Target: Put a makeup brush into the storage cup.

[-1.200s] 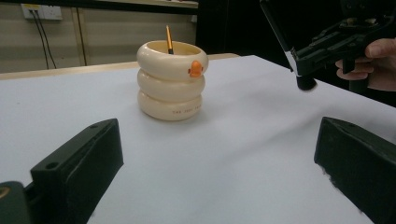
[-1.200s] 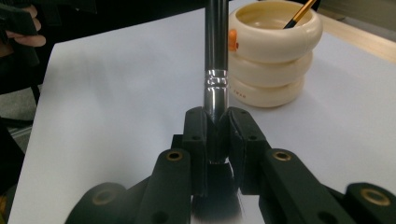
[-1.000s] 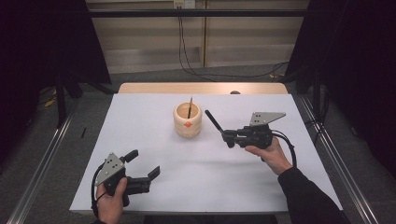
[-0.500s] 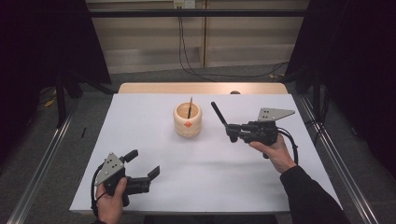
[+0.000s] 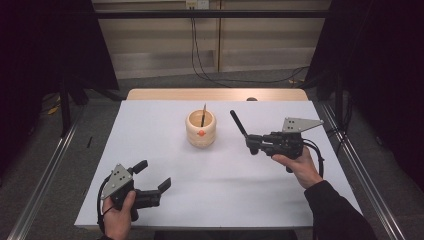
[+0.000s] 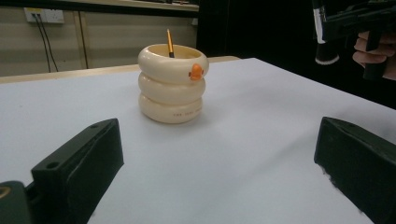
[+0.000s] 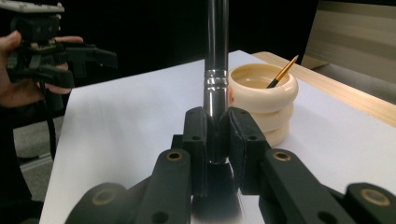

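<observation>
Our right claw (image 5: pixel 250 145) grips a brush (image 5: pixel 238 123) right of the cup (image 5: pixel 201 129). Our left claw (image 5: pixel 152 176) rests open, near left on the tabletop (image 5: pixel 150 120).

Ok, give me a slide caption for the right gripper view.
Right gripper clamps a black makeup brush with silver ferrule, beside a cream ringed ceramic holder containing a thin brush.

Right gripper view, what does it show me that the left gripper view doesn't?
Right gripper view: the right gripper pinching a black brush just below its silver band. Left gripper view: the left gripper, jaws wide open, and tiny print on the cup. Both: that cream cup with a thin paintbrush in it, on the white table.
</observation>
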`<state>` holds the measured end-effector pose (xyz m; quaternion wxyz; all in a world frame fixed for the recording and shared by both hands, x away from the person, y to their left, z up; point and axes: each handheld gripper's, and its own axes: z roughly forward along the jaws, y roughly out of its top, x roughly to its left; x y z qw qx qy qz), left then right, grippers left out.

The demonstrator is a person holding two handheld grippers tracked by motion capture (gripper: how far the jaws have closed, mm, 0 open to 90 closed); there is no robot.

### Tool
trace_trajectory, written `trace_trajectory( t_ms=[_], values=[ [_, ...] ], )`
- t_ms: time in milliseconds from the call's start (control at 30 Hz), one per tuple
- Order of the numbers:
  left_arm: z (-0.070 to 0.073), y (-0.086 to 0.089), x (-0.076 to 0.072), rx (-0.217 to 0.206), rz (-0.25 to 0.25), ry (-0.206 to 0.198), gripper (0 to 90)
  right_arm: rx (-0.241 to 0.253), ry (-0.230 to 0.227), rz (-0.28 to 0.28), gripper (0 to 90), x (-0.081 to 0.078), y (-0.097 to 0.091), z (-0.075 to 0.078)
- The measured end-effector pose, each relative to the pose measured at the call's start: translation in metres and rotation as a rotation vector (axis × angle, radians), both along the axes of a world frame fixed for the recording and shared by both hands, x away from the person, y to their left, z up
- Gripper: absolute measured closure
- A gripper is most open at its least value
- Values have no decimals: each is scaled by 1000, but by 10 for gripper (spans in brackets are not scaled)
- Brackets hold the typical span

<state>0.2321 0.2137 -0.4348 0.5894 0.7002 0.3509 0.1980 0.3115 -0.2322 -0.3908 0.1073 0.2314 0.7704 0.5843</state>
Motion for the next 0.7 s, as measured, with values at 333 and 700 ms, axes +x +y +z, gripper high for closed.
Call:
trace_trajectory(
  t_ms=[333, 700],
  values=[
    [0, 0, 0, 2, 0, 2, 11, 7, -2, -2, 775, -18, -12, 1],
    [1, 0, -1, 8, 3, -4, 10, 6, 1, -34, 776, -46, -30, -5]
  ],
)
